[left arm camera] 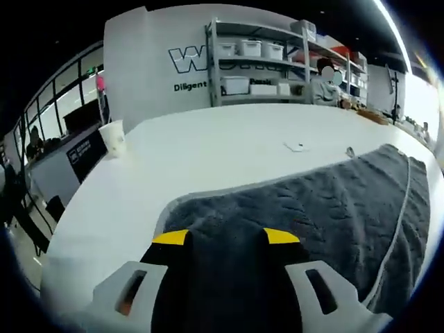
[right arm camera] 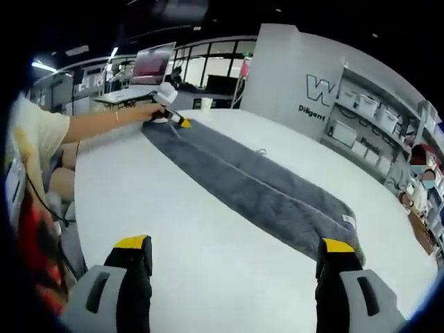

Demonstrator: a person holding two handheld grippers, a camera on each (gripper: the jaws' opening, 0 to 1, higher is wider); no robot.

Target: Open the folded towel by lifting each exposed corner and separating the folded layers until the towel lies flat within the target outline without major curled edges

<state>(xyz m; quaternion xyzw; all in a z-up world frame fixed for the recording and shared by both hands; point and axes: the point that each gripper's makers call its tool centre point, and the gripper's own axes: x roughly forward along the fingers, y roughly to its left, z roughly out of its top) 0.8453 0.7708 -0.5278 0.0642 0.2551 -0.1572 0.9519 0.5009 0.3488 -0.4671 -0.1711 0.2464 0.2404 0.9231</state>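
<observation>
Bright, even overhead light falls on the glossy white table (left arm camera: 208, 149); a ceiling strip light (left arm camera: 395, 31) glares, fisheye edges bend, and distant metal shelves (left arm camera: 263, 62) blur slightly.

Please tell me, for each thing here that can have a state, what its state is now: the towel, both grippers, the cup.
Towel: long grey strip across the white table, apparently still folded lengthwise.
Left gripper: over the towel's end; grip unclear.
Right gripper: open, holding nothing.
Paper cup: upright near the table edge.

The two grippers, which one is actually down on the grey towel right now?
The left gripper: its yellow-tipped jaws sit on one end of the grey terry towel. The right gripper stands wide open, one jaw tip by the towel's other end.
</observation>
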